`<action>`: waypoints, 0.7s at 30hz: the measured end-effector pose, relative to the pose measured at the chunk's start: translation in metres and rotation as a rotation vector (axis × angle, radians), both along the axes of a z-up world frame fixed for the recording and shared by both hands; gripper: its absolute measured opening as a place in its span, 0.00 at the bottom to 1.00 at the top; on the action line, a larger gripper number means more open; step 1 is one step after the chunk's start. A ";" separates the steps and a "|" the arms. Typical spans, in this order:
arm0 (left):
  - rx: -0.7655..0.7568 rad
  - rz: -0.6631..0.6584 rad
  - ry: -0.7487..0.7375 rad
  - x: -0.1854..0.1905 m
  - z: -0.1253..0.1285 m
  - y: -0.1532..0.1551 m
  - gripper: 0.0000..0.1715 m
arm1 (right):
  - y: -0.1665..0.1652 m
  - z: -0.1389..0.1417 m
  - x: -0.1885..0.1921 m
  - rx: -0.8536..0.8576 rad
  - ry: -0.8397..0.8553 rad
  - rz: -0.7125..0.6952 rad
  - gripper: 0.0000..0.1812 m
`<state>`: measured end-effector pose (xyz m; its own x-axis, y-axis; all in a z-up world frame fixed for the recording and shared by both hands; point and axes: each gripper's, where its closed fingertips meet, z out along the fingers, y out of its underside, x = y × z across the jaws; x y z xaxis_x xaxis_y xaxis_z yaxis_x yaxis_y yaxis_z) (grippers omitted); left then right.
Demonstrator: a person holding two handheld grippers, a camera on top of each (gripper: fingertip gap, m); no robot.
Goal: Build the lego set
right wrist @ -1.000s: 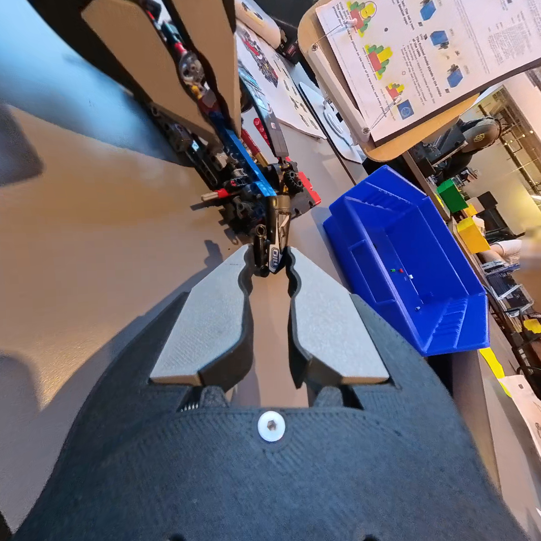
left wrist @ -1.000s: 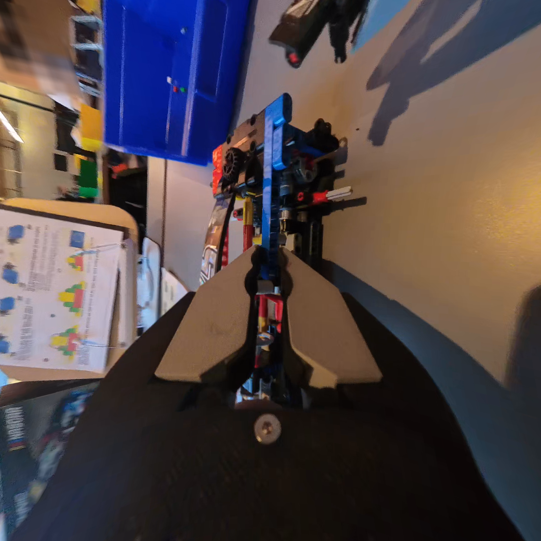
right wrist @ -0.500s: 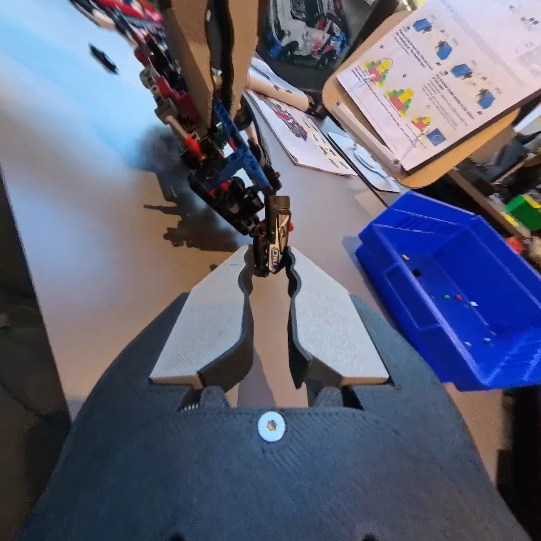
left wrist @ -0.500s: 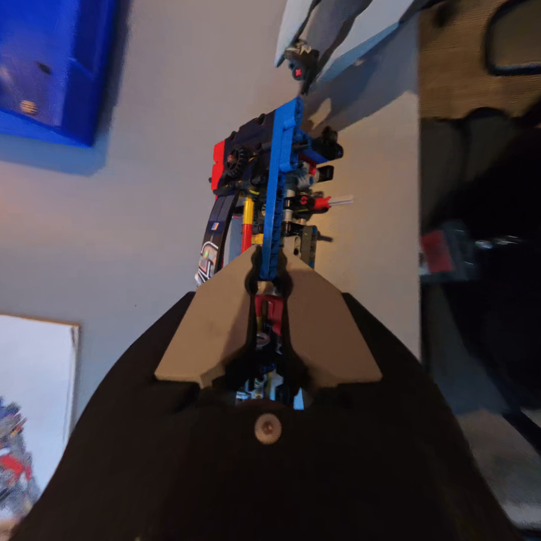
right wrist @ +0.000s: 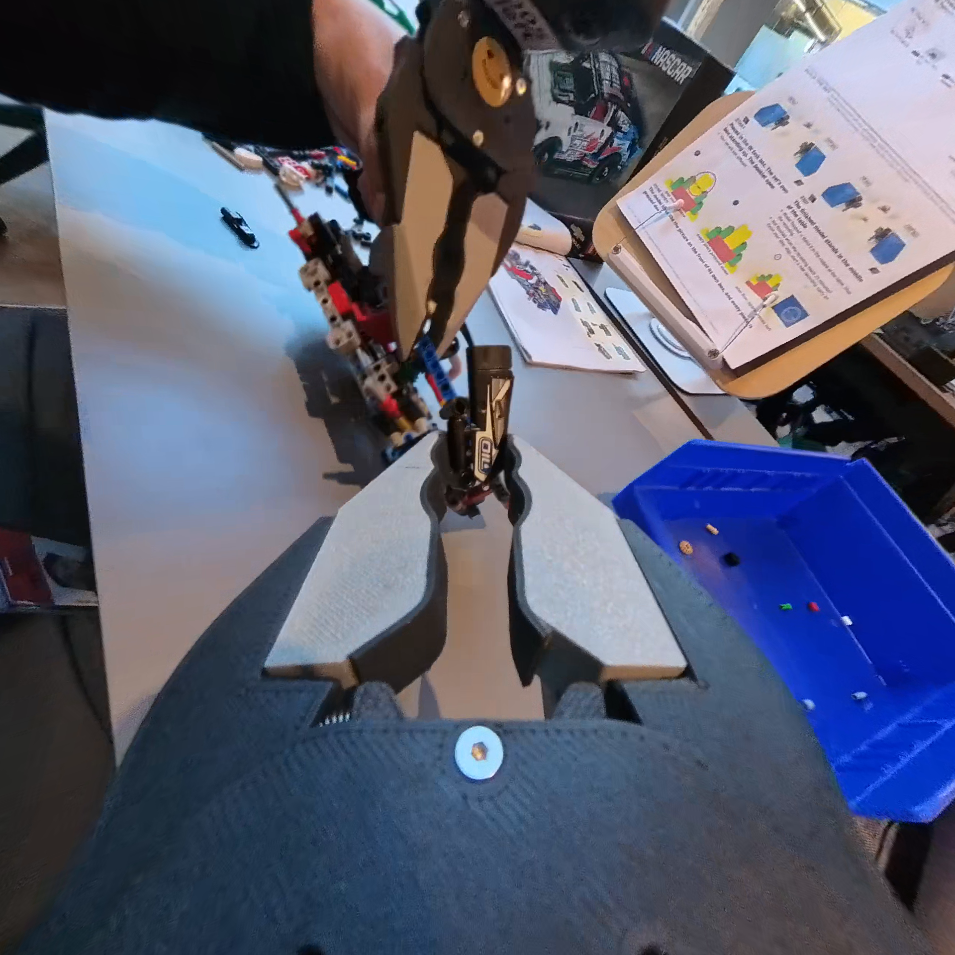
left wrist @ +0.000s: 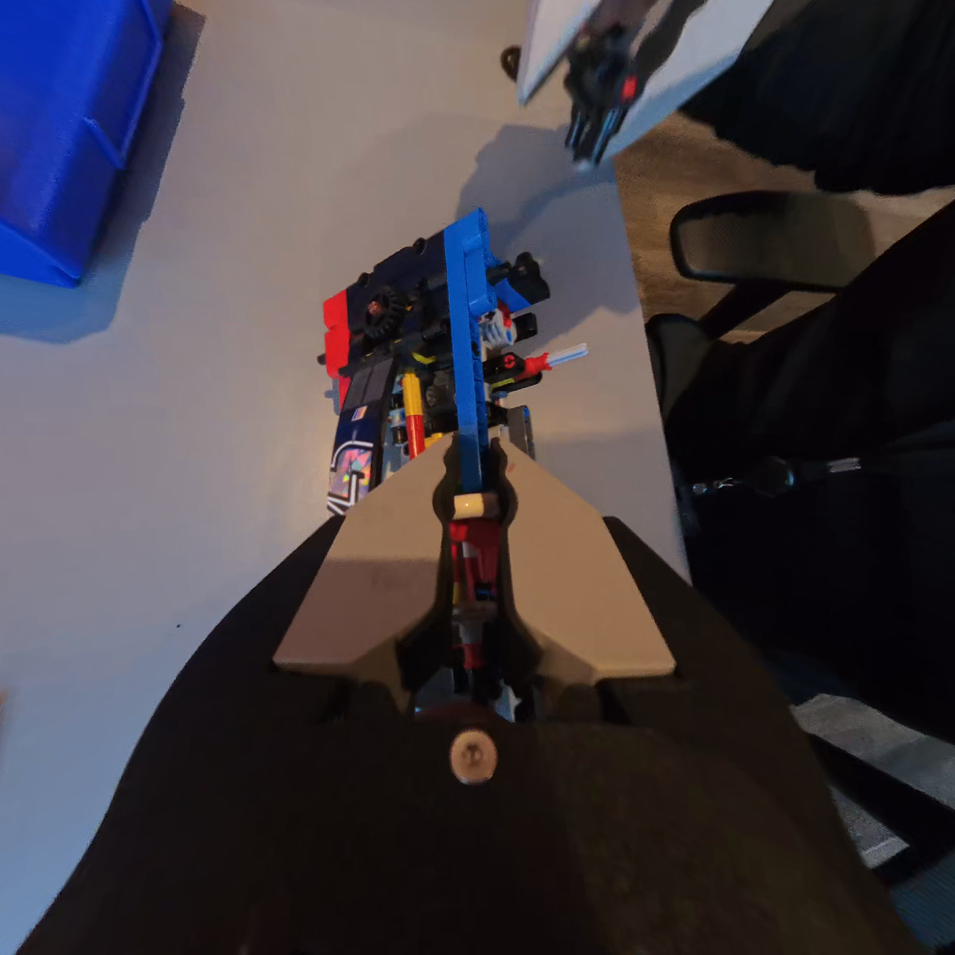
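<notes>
My left gripper (left wrist: 473, 455) is shut on the blue beam of the half-built lego car (left wrist: 439, 351), a blue, red and black frame held above the grey table (left wrist: 232, 465). In the right wrist view the left gripper (right wrist: 424, 341) comes down from above and holds the car frame (right wrist: 362, 330) over the table. My right gripper (right wrist: 473, 455) is shut on a small black panel piece with a sticker (right wrist: 483, 429), close to the right end of the frame. The right gripper with its piece shows blurred at the top of the left wrist view (left wrist: 599, 103).
A blue bin (right wrist: 806, 594) with a few tiny parts stands at the right; it also shows in the left wrist view (left wrist: 62, 129). An instruction booklet (right wrist: 563, 315), a clipboard sheet (right wrist: 801, 206), the set's box (right wrist: 594, 124), loose pieces (right wrist: 310, 165) lie behind. A black chair (left wrist: 775, 258) stands off the table edge. Some 10 cm of space lies between my two pairs of fingers.
The left gripper has lifted and turned the car frame, so the view swung over the table edge. The right gripper pulled back with its black piece, now a little apart from the frame.
</notes>
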<state>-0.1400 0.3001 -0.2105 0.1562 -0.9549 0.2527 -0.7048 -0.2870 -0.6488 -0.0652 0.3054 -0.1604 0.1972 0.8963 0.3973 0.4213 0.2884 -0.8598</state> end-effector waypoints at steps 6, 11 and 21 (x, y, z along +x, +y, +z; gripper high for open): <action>0.238 0.075 0.095 0.008 -0.023 -0.007 0.04 | 0.004 0.010 -0.010 0.091 0.005 -0.030 0.10; 0.500 0.117 0.179 0.013 -0.042 -0.017 0.03 | -0.023 -0.017 -0.011 0.436 -0.092 -0.109 0.10; 0.452 0.120 -0.076 0.028 -0.010 -0.057 0.20 | -0.045 -0.059 -0.016 0.833 -0.307 -0.180 0.09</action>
<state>-0.1122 0.2428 -0.2207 0.2697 -0.9480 -0.1689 -0.6295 -0.0408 -0.7759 -0.0814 0.2600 -0.2192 0.0851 0.2605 0.9617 0.6967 0.6745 -0.2444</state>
